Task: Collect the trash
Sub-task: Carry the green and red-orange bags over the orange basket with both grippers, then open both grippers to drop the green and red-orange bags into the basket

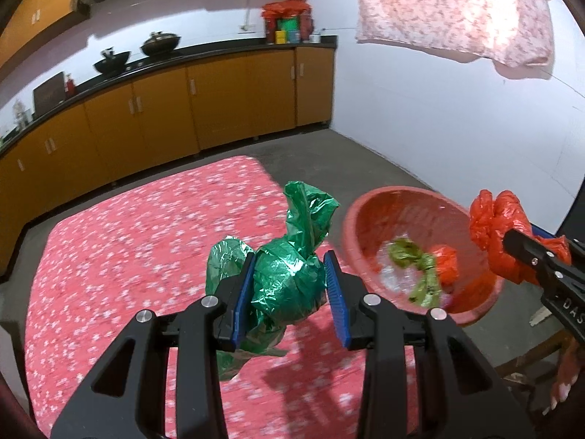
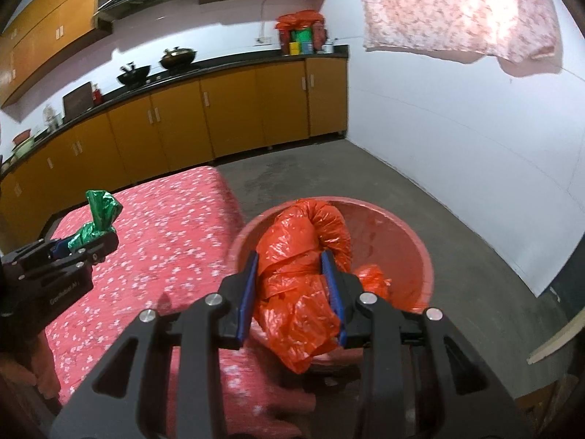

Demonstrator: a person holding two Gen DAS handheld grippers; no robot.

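Observation:
My left gripper (image 1: 289,281) is shut on a crumpled green plastic bag (image 1: 292,256) and holds it above the red flowered tablecloth (image 1: 128,256), left of the red basin (image 1: 358,216). The basin holds green scraps (image 1: 416,263), an orange bag piece (image 1: 446,259) and clear plastic. My right gripper (image 2: 290,285) is shut on a crumpled orange plastic bag (image 2: 299,256) and holds it over the basin (image 2: 409,241). The left gripper with the green bag (image 2: 97,219) shows at the left of the right wrist view. The right gripper with the orange bag (image 1: 493,223) shows at the right of the left wrist view.
Orange kitchen cabinets (image 1: 219,102) with a black counter and pans (image 1: 161,44) run along the far wall. A pink flowered cloth (image 1: 457,11) hangs at the upper right. Grey concrete floor (image 2: 329,168) lies beyond the table. A wooden chair (image 1: 530,358) stands at right.

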